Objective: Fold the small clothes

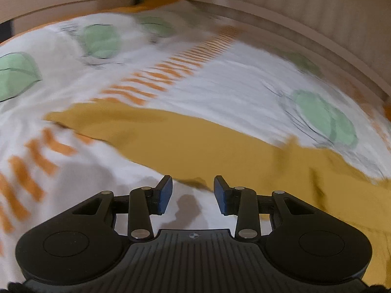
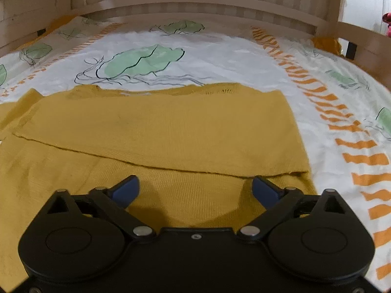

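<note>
No readable text, labels, brands or numbers in either view; only mark of any kind: small round crosshair emblem moulded on left gripper (image 1: 193,193) housing, no characters on it; matching spot on right gripper (image 2: 195,190) housing shows just a small screw-like dot; bedsheet (image 2: 220,56) print is leaves and orange dashes only, no lettering; mustard garment (image 2: 171,131) shows no tag or label; left wrist view motion-blurred, so fine print there not resolvable
</note>
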A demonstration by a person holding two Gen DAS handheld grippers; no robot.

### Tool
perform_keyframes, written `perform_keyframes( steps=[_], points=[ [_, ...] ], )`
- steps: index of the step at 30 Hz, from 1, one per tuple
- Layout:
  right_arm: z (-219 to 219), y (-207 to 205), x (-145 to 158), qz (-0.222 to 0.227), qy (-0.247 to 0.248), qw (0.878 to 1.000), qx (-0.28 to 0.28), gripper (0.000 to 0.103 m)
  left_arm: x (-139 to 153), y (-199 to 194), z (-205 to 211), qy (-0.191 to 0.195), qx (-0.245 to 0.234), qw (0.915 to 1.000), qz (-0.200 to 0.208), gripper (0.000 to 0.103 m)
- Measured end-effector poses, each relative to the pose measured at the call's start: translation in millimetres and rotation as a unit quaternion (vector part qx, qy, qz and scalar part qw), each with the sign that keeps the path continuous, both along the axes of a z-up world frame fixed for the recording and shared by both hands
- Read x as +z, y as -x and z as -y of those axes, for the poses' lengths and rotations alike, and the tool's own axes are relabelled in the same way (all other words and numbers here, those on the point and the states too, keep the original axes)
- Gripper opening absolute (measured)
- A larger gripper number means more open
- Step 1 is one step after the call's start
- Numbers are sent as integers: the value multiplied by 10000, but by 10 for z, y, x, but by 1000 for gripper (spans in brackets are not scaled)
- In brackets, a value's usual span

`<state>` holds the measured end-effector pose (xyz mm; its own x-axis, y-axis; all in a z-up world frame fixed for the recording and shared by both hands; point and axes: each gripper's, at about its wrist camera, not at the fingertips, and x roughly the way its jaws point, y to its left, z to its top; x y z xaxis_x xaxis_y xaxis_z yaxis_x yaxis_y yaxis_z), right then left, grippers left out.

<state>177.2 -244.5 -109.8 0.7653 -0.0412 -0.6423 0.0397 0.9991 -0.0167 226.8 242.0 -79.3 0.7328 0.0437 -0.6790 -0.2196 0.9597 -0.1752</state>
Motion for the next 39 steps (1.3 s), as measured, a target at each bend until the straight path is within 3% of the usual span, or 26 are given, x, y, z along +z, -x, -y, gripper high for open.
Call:
perform_keyframes(
  steps=[4, 11, 14, 29, 32, 35, 39],
  points=[
    [-106, 2, 49, 8, -402, 9992, -55, 95, 34, -74, -413, 172, 405, 9990, 6, 36],
    [-384, -36, -39, 88, -112, 9998, 161, 95, -63, -253, -1005, 644, 1117, 9917, -25, 36],
    [-307, -47, -87, 101, -325, 9993, 125, 96, -158, -317, -1200, 968, 1348, 9861, 25, 36],
    [-353, -67, -142, 141, -228, 9996, 133, 100, -287, -400, -1697, 1627, 2071, 9628, 610, 34],
    [-351, -67, -142, 138, -232, 9995, 139, 100, -218, -427, -1685, 1463, 2086, 9642, 731, 8],
    [-351, -66, -142, 139, -233, 9995, 140, 100, -26, -458, -1570, 1223, 1776, 9724, 888, 7],
    [-350, -65, -142, 140, -235, 9995, 142, 100, 451, -419, -1274, 913, 1123, 9817, 1241, 7]
  ],
)
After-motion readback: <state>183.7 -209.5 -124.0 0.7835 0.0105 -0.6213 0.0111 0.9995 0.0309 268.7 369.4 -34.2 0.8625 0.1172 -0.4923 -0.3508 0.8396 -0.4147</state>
